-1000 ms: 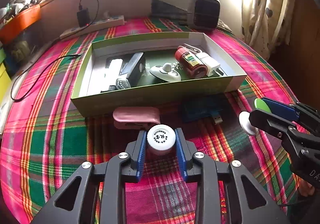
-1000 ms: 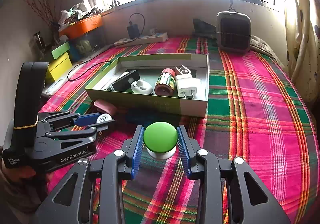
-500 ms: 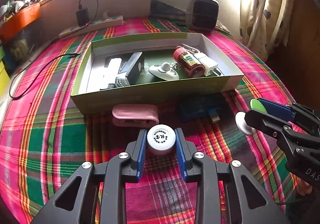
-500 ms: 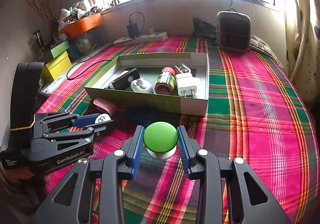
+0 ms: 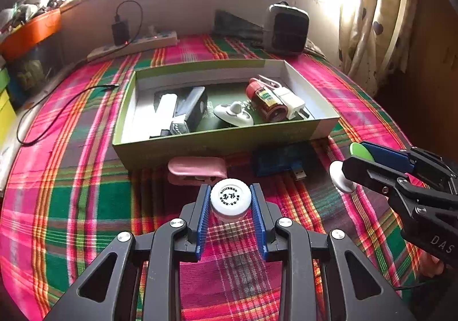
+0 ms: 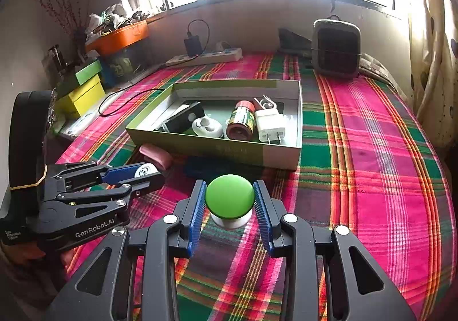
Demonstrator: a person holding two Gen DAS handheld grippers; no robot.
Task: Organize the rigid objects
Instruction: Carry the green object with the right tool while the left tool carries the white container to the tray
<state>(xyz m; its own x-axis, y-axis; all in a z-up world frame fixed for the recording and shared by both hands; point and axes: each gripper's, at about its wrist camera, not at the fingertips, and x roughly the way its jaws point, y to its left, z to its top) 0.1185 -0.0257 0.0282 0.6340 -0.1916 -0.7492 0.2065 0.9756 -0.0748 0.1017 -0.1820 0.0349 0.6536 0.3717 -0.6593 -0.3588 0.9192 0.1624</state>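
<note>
My left gripper (image 5: 230, 200) is shut on a small white-capped jar (image 5: 230, 197), held above the plaid cloth just short of the green box (image 5: 217, 143). My right gripper (image 6: 229, 200) is shut on a green-topped white button object (image 6: 230, 196), also in front of the green box (image 6: 229, 149). The box holds a red-capped bottle (image 5: 264, 100), a white plug adapter (image 5: 292, 102), a white dome piece (image 5: 233, 113), a black device (image 5: 194, 106) and a white bar (image 5: 164, 109). A pink clip (image 5: 196, 169) and a blue USB device (image 5: 282, 159) lie on the cloth before the box.
A black heater (image 5: 287, 27) and a power strip with charger (image 5: 134, 43) stand at the back by the wall. A black cable (image 5: 57, 109) lies left of the box. Yellow and green boxes (image 6: 81, 89) and an orange tray (image 6: 120, 36) sit at far left. Curtains hang at the right.
Both grippers have lifted and pulled back a little from the box with their objects still held; the view now takes in more of the back wall and windows.
</note>
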